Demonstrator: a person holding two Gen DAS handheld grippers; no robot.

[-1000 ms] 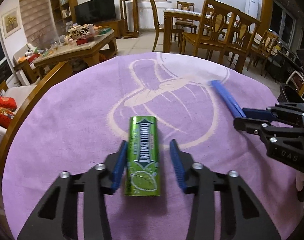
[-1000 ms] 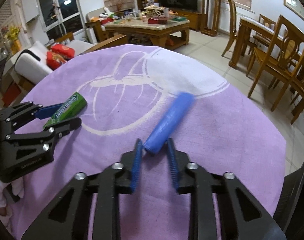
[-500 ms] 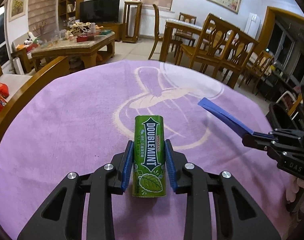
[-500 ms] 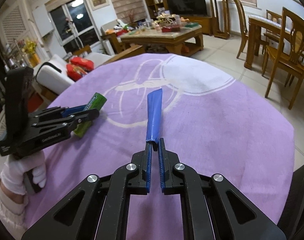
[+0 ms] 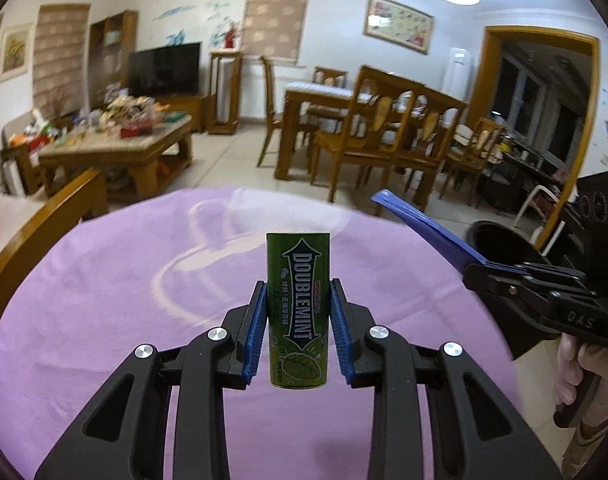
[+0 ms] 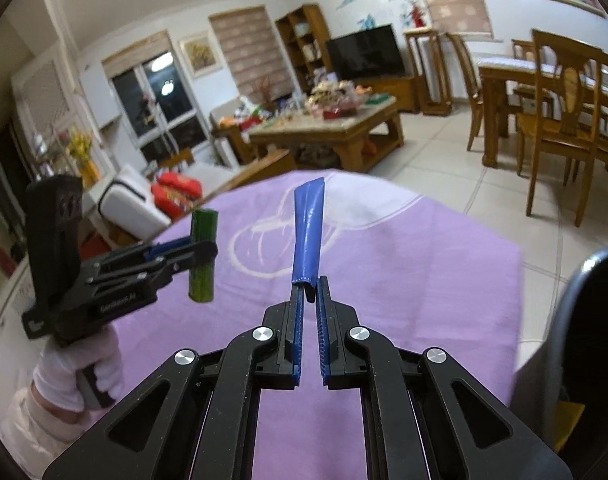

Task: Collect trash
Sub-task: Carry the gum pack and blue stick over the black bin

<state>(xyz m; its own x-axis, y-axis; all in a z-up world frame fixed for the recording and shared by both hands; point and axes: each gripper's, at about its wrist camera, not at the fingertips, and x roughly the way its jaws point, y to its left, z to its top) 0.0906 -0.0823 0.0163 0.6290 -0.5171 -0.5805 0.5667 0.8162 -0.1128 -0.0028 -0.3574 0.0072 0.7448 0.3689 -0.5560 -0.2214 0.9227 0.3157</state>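
Trash hangs in both grippers above a round table (image 5: 84, 300) draped in soft purple cloth with a pale looping print. Around it: tiled floor, wooden dining chairs (image 5: 384, 132), a cluttered coffee table (image 6: 336, 124). The left gripper (image 5: 298, 312) clamps a glossy green gum tin (image 5: 298, 308); the right gripper (image 6: 308, 312) pinches a flat, shiny blue wrapper (image 6: 308, 232).

The green gum pack (image 5: 298, 310) bore "DOUBLEMINT" in white letters inside an arrow, with small "WRIGLEY'S" beside it. The right gripper (image 5: 474, 270) body read "DAS"; lettering on the left gripper (image 6: 208, 250) was illegible.
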